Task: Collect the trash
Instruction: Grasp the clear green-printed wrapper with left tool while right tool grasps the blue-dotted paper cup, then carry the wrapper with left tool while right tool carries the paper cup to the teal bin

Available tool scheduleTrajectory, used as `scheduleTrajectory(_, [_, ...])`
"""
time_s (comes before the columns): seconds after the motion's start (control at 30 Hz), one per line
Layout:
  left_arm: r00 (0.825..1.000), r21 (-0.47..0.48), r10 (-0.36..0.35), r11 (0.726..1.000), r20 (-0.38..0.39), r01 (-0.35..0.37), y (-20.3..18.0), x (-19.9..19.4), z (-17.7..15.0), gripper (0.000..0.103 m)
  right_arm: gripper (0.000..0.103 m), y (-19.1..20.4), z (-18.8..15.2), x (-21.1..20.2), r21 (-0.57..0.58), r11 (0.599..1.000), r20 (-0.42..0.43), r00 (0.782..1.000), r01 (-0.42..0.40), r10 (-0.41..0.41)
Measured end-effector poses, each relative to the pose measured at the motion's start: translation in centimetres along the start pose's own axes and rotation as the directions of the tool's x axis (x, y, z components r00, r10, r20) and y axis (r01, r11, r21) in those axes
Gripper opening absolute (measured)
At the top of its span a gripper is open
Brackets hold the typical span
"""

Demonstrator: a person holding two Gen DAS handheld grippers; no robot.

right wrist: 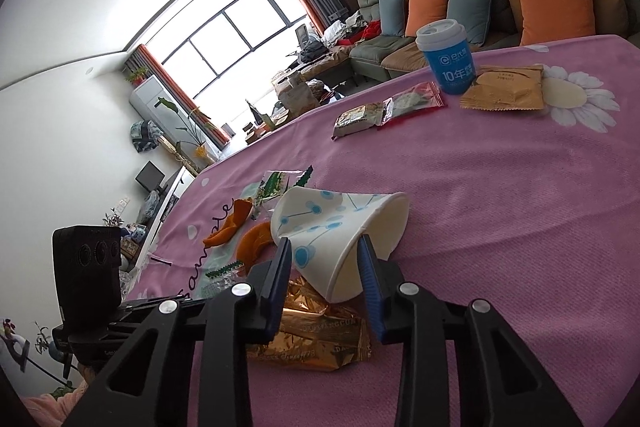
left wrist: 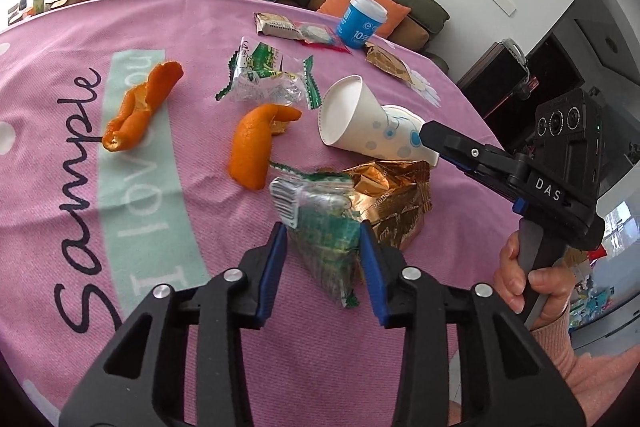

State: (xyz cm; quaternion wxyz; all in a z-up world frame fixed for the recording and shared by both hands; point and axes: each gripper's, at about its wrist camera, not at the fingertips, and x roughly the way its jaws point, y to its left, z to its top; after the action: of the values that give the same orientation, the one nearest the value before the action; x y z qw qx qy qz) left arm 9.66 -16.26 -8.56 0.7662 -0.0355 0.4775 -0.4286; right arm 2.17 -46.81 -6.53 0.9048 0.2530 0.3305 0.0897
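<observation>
Left hand-held gripper (left wrist: 324, 239) clamped on green wrapper (left wrist: 320, 223), lifted off the pink worktop (left wrist: 168, 207) for collecting. Right hand-held gripper (right wrist: 325, 259) pinches crushed paper cup (right wrist: 340, 231) mid-body, gold wrapper (right wrist: 320, 335) lying directly beneath it

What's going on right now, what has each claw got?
Left gripper pinching green wrapper. Right gripper clamped on paper cup. Gold wrapper underneath; peels, wrappers remain.

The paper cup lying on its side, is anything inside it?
The paper cup's open mouth shows only bare white inside. Its narrow squashed end, pinched by the right hand-held gripper, is hidden.
</observation>
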Motion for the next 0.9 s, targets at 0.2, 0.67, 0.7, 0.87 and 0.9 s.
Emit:
scheduleTrajectory(0.2, [1.0, 0.008, 0.01, 1.0, 0.015, -0.01, 0.0, -0.4, -0.3, 0.029, 0.016, 0.0, 0.0, -0.3, -0.004, 1.0, 0.006, 1.0, -0.011, 0.011])
scheduleTrajectory(0.67, [0.991, 0.039, 0.067, 0.997, 0.112, -0.072, 0.3, -5.1, -1.7, 0.025, 0.002, 1.6, 0.2, -1.4, -0.043, 0.998, 0.053, 0.998, -0.036, 0.038])
scheduleTrajectory(0.7, [0.99, 0.038, 0.072, 0.996, 0.12, -0.077, 0.5, -5.6, -1.9, 0.025, 0.002, 1.7, 0.3, -1.6, -0.046, 0.998, 0.058, 0.997, -0.038, 0.041])
scheduleTrajectory(0.87, [0.982, 0.025, 0.108, 0.993, 0.156, -0.114, 1.4, -8.0, -2.6, 0.025, 0.002, 2.8, 0.7, -2.1, -0.063, 0.996, 0.078, 0.995, -0.059, 0.064])
scheduleTrajectory(0.9, [0.98, 0.021, 0.116, 0.992, 0.162, -0.12, 1.6, -8.5, -2.8, 0.025, 0.002, 3.1, 0.7, -2.1, -0.067, 0.996, 0.079, 0.994, -0.067, 0.072])
